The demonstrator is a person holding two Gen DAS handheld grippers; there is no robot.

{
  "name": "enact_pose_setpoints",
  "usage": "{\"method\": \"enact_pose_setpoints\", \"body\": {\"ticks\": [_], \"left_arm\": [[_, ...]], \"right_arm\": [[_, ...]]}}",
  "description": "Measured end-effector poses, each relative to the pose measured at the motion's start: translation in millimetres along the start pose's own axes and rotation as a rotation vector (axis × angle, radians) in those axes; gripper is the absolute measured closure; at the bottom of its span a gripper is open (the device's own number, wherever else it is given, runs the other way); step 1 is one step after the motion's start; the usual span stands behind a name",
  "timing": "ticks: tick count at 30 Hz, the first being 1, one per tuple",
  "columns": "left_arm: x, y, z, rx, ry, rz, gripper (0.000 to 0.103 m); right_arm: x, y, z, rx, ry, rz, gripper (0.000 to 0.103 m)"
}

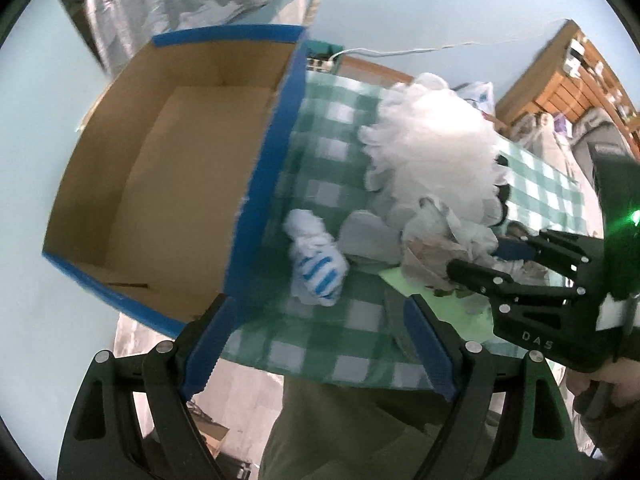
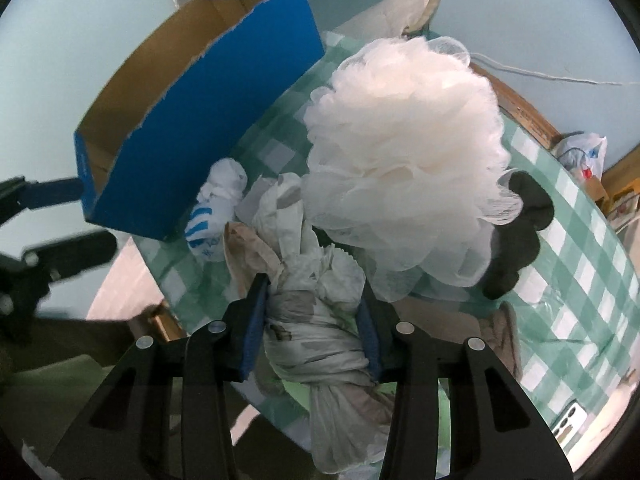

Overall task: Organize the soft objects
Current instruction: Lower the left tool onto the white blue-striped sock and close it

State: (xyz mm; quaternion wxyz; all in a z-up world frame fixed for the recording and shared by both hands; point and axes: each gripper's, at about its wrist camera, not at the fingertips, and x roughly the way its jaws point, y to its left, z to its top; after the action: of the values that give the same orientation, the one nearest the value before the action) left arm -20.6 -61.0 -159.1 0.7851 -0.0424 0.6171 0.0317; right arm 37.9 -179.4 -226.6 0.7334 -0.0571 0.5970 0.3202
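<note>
The right hand-held gripper (image 2: 312, 300) has its jaws pressed on both sides of a knotted white plastic bag (image 2: 316, 320), which sits squarely between its blue pads. Just beyond its fingertips is a white mesh bath pouf (image 2: 400, 160), with a dark soft item (image 2: 520, 232) to the right of that, though blur leaves its kind unclear. Ahead and left of the fingertips lies a white sock with blue stripes (image 2: 216, 208), next to the blue cardboard box (image 2: 200, 132). The left hand-held gripper (image 1: 316, 344) stands wide apart with nothing between its pads; the striped sock lies ahead of it on the green checked counter (image 1: 320, 168), the box's blue wall just beyond its left finger.
</note>
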Motion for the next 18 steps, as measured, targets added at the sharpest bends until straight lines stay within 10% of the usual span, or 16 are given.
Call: {"method": "enact_pose_setpoints", "body": {"ticks": [18], "left_arm": [[68, -20, 22, 0.043, 0.111, -0.048, 0.016]], "right_arm": [[-23, -36, -12, 0.156, -0.053, -0.012, 0.067]]}}
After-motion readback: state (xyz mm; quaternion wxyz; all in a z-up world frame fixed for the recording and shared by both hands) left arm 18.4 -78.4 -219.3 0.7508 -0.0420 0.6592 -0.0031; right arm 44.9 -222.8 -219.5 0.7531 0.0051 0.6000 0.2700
